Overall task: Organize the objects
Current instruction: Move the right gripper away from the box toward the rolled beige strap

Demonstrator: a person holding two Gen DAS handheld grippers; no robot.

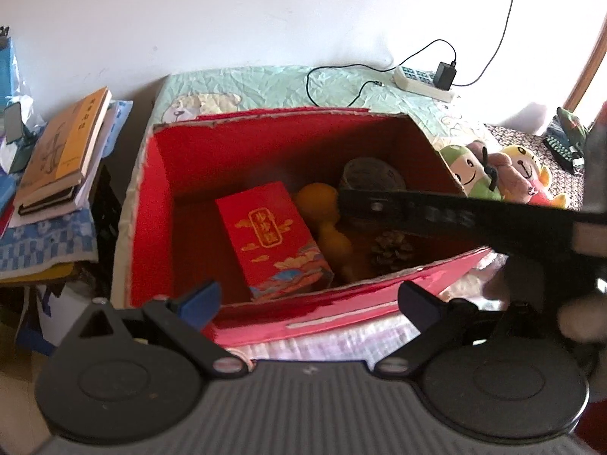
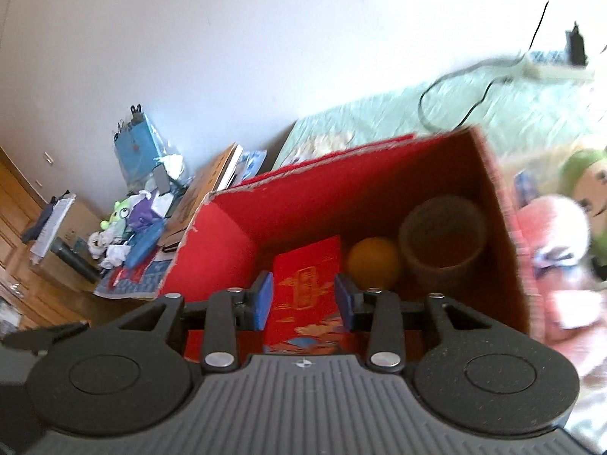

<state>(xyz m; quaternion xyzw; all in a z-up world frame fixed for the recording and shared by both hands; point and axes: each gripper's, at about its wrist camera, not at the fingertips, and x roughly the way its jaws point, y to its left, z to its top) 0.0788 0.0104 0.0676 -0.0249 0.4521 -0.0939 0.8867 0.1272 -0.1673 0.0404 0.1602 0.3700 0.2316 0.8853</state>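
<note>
Four items sit inside an open red cardboard box (image 1: 159,204) on a bed (image 1: 265,83): a red packet (image 1: 271,235) near its front wall, an orange gourd-shaped toy (image 1: 326,220), a tape roll (image 1: 370,176) in the far right corner, and a pine cone (image 1: 392,252). Left gripper (image 1: 309,299) hovers at the near rim, jaws wide apart, empty. Right gripper (image 2: 303,299) hangs above the packet, jaws apart, clear of it.
</note>
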